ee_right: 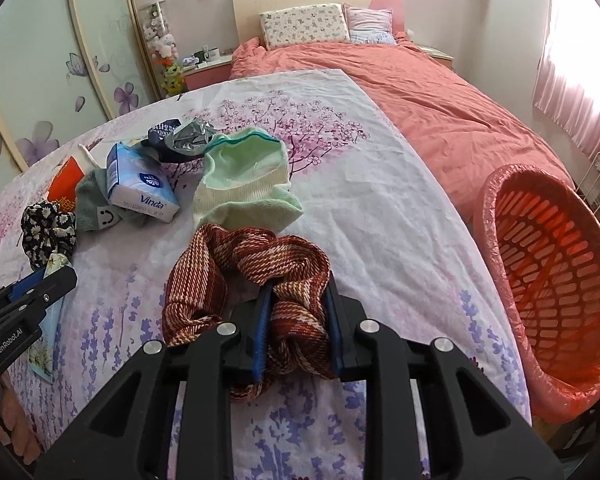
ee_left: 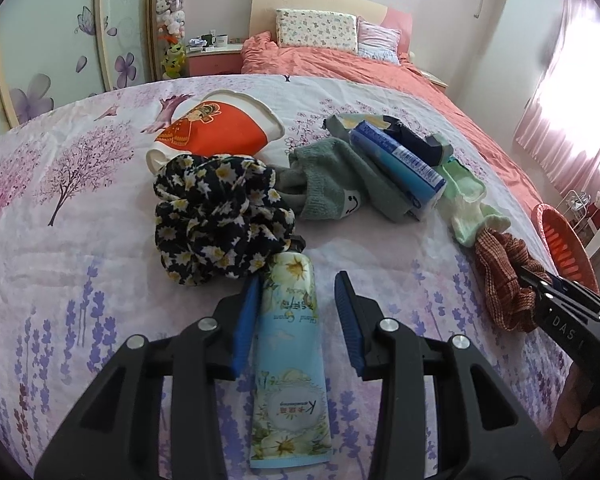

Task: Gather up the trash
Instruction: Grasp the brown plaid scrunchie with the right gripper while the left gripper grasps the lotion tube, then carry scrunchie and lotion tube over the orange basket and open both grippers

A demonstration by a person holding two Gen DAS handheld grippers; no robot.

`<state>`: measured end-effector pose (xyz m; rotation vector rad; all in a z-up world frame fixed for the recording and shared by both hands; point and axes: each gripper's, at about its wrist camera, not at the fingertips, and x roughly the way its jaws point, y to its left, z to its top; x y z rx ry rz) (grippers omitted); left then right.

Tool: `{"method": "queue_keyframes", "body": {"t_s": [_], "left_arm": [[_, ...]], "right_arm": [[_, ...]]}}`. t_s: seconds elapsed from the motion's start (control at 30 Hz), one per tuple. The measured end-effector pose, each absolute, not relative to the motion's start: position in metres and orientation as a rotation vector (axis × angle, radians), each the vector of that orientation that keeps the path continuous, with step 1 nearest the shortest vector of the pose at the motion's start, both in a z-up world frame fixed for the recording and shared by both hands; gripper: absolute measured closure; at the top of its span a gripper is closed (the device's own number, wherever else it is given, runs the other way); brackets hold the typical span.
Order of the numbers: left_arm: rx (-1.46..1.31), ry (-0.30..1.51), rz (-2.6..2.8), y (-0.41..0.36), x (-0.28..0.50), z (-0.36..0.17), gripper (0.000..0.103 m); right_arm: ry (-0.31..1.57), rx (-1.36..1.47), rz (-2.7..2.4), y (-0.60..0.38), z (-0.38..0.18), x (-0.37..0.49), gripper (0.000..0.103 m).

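We straddle the hand-cream tube with our left hand-held gripper wide, ready to pinch, while our right hand-held gripper clamps the plaid scrunchie beside the red basket.

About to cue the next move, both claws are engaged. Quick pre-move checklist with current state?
1. Right claw shut on red plaid scrunchie: ok.
2. Left claw straddling hand cream tube, not yet shut: ok.
3. Tube centred between the fingers: not ok, it sits against the left one.
4. Floral scrunchie off the tube's cap: not ok, it overlaps.
5. Red basket opening unobstructed: ok.
6. Scrunchie counts as trash: cannot tell.
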<state>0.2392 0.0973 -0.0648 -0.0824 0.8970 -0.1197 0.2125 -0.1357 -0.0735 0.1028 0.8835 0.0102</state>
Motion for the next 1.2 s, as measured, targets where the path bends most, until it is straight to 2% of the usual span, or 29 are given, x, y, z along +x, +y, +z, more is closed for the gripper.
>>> {"method": "queue_keyframes", "body": {"t_s": [0.47,0.57,0.63,0.8,1.2], "left_arm": [[-0.061,0.898,-0.110,0.097,0.239,-0.065,0.064],[-0.009,0.901,-0.095,0.089,0.236,-0.064,0.066],[0.007,0.901,-0.092,0.086,0.235,-0.064,0.075],[0.000,0.900,-0.109,0.082,0.230,-0.063,0.076],[0.012,0.834,-0.160,0.061,0.214,-0.029,0.076]], "right_arm": [[0.883,0.109,0.014,-0.136,-0.073,0.213,0.079],[0.882,0.122,0.020,-0.138,-0.073,0.213,0.079],[0.878,0.144,0.027,-0.142,-0.073,0.212,0.082],[0.856,0.228,0.061,-0.155,-0.073,0.203,0.086],[0.704,0.272,0.091,-0.185,-0.022,0.170,0.087]]}}
